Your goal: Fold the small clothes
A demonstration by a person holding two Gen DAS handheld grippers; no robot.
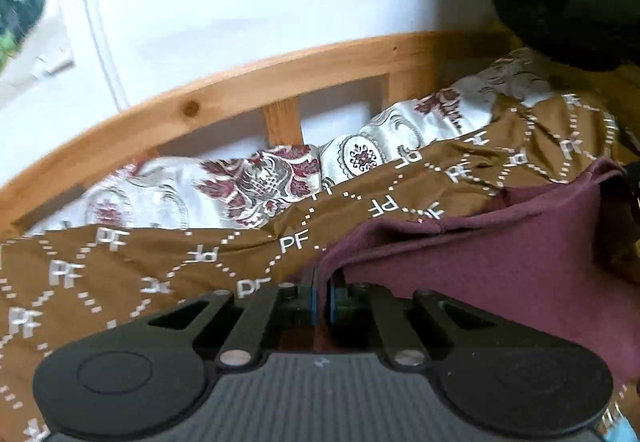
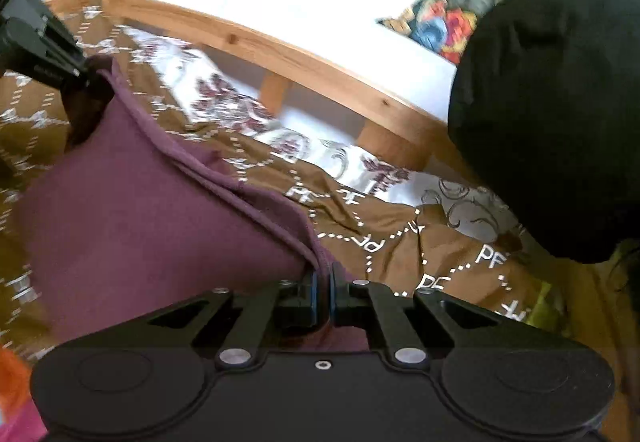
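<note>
the left gripper [image 1: 321, 284] is clamped tight on one corner of a purple cloth [image 1: 500, 254], and the right gripper [image 2: 323, 282] is clamped tight on another corner of the same purple cloth [image 2: 132, 210]. so the cloth hangs stretched b/w the two, above a brown bedspread [image 1: 120, 274]. in the left wrist view the cloth fills the 3 to 5 o'clock part. in the right wrist view it fills the 8 to 10 o'clock part, w/ the left gripper [image 2: 86, 76] at 10 o'clock biting its far corner.

no boxes or baskets show. the bed frame [image 1: 248, 82] is the only thing w/ stuff in it: the brown bedspread and a white blanket [image 1: 256, 182].

the purple cloth looks soft and fuzzy, w/ a stitched edge and a fold along the top. the bedspread is smooth and wrinkly, w/ white dotted diamond lines and "pf" letters. the white blanket is shiny, w/ dark red flower shapes and grey swirls. the frame is pale wood w/ knots, a curved rail and short posts. a big black soft lump [image 2: 560, 102] sits at 2 o'clock in the right wrist view. pics are blurry.
</note>
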